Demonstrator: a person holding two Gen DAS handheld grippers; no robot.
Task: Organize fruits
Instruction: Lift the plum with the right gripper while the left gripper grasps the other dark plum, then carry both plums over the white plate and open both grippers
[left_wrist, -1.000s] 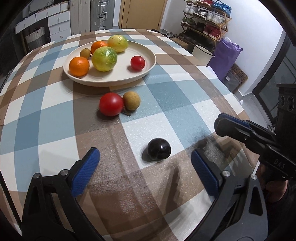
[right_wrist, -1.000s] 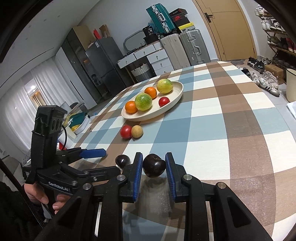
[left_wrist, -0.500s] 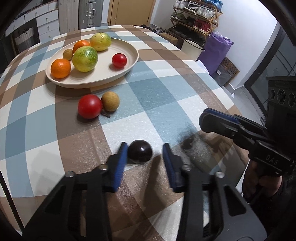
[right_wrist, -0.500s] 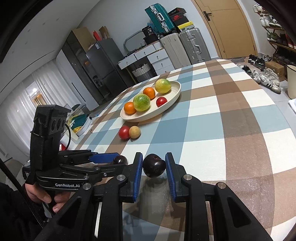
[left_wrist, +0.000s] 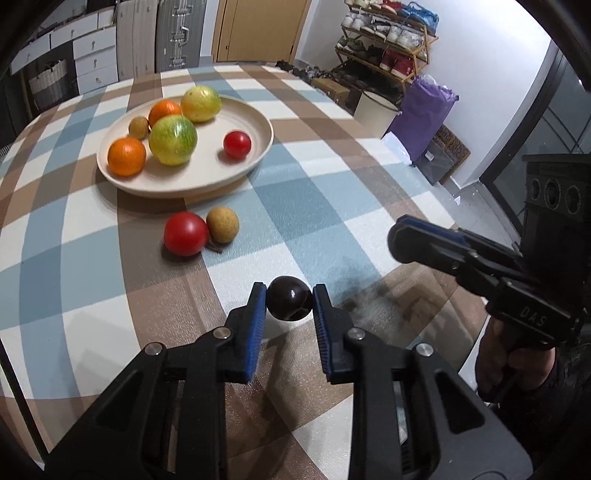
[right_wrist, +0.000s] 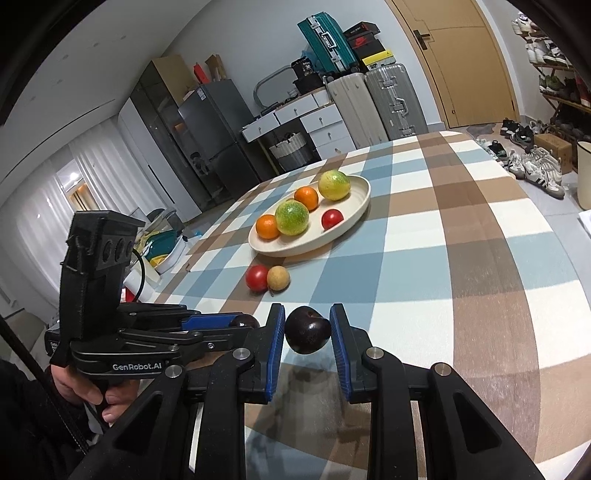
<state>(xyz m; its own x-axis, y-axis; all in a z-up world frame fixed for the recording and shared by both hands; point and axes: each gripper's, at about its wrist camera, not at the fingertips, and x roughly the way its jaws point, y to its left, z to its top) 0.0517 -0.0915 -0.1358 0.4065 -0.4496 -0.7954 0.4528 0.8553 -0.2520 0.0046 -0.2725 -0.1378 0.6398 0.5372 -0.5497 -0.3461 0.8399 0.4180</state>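
Note:
My left gripper (left_wrist: 290, 301) is shut on a dark plum (left_wrist: 289, 303) just above the checked tablecloth. My right gripper (right_wrist: 307, 330) is shut on a second dark plum (right_wrist: 307, 330) and holds it above the table; it shows at the right of the left wrist view (left_wrist: 413, 243). A cream plate (left_wrist: 255, 155) farther back holds two oranges, two green-yellow fruits, a small brown fruit and a red tomato (left_wrist: 237, 144). A red tomato (left_wrist: 185, 233) and a tan round fruit (left_wrist: 222, 224) lie touching on the cloth in front of the plate.
The round table's edge (left_wrist: 424, 177) curves close on the right. Beyond it stand a purple bag (left_wrist: 424, 110), a white bucket and a shoe rack. Suitcases and drawers stand behind the table (right_wrist: 369, 107).
My left gripper moved forward and closed on the dark plum that lay on the cloth. The right gripper kept holding its plum with little movement.

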